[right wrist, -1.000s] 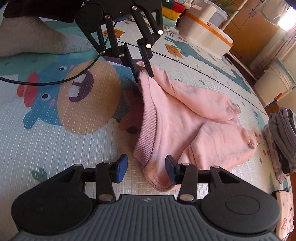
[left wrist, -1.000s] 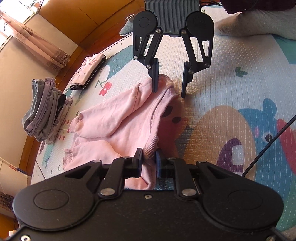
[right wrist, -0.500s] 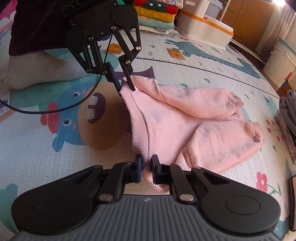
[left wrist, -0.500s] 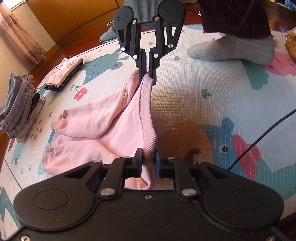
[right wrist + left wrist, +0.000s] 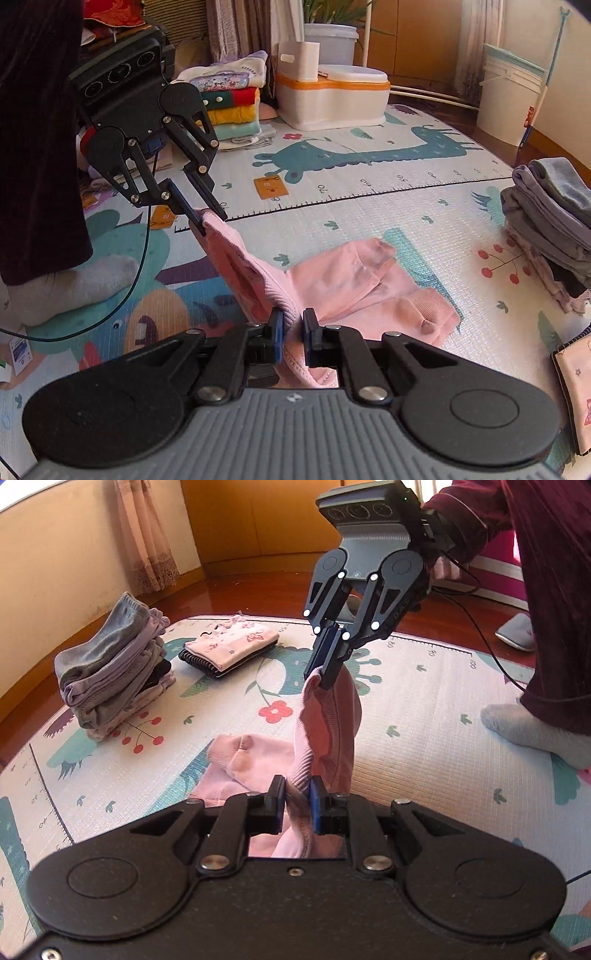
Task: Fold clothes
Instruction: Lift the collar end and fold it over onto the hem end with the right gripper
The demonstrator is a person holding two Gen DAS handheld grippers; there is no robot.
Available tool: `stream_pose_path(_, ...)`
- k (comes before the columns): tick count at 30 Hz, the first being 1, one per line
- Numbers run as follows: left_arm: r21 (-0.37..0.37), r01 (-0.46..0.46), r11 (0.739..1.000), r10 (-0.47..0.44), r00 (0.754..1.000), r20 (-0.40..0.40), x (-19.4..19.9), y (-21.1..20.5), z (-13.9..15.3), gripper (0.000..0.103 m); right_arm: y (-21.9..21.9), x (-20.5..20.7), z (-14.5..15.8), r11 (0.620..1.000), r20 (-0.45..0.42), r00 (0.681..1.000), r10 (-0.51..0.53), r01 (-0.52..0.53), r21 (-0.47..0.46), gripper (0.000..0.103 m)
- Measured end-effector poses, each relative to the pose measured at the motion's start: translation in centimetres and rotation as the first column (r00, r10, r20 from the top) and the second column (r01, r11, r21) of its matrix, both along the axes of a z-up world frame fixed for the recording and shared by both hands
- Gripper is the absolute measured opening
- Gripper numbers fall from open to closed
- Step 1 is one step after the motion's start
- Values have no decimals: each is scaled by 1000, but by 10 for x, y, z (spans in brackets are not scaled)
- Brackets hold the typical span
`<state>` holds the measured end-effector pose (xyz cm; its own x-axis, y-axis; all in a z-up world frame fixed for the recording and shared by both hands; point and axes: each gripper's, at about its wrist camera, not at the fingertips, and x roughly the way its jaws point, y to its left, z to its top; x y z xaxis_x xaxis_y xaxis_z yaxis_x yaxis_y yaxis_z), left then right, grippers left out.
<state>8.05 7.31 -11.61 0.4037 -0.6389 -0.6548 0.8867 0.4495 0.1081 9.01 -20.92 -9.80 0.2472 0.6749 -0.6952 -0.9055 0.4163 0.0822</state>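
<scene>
The pink garment (image 5: 351,280) is soft knit, light and limp, so it sags between any two holds; its ribbed hem is the firm edge to grip. Both grippers pinch that hem: the left gripper (image 5: 297,805) at bottom centre of its own view, the right gripper (image 5: 291,332) likewise, fingers closed narrow on fabric. The hem hangs lifted between them, while the sleeves trail on the play mat (image 5: 369,206) at centre right, long axis running hem to sleeves.

Play mat (image 5: 424,716); folded clothes stacks (image 5: 110,679)
</scene>
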Motion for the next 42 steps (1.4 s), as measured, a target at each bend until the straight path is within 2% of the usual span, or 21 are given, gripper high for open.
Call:
stream_pose_path(4,-76,-62,995,52,991,-126,54,12,-6,12,-3,60,0,998,-98,994,-55,59,32,13)
stream_pose_path(7,-121,-114,986,91,979,-181,87,19,-16,12,-3,102,-7,995,-175,981,-82,89,34,13)
stream_pose_path(13,-137,-184,973,144,954,-263,131,20,-42,12,0,163,-41,985,-313,936,-160,173,15,13)
stream_pose_path(16,-151,-235,960,177,931,-320,152,25,-55,12,-1,183,-61,974,-361,910,-205,226,19,13)
stream_pose_path(22,-185,-359,915,251,865,-435,181,32,-78,12,-8,206,-98,947,-436,856,-279,319,21,13)
stream_pose_path(25,-186,-457,870,319,809,-494,191,34,-92,12,-12,212,-113,925,-469,820,-328,380,19,13)
stream_pose_path(27,-160,-511,845,375,778,-503,192,34,-99,13,-14,216,-125,901,-492,787,-372,433,11,14)
stream_pose_path(28,-144,-540,829,412,765,-496,191,35,-101,13,-15,216,-127,892,-486,782,-390,453,12,14)
stream_pose_path(29,-139,-563,815,435,753,-494,190,37,-102,13,-17,216,-128,882,-475,780,-408,470,14,16)
stream_pose_path(30,-150,-577,803,443,746,-497,187,41,-100,13,-18,215,-129,873,-464,777,-425,488,17,25)
stream_pose_path(33,-195,-603,774,453,741,-495,174,55,-92,13,-15,206,-127,899,-394,829,-397,437,13,33)
stream_pose_path(35,-218,-593,775,441,755,-484,162,60,-86,15,-13,200,-125,918,-344,863,-371,397,7,35)
stream_pose_path(37,-220,-586,780,438,762,-478,153,60,-86,29,-11,193,-122,934,-293,893,-342,357,-1,38)
stream_pose_path(39,-209,-595,776,449,753,-481,151,60,-90,31,-9,187,-120,948,-242,919,-310,317,-12,46)
stream_pose_path(42,-194,-609,769,461,739,-491,154,58,-99,31,-6,177,-117,966,-164,952,-258,256,-33,46)
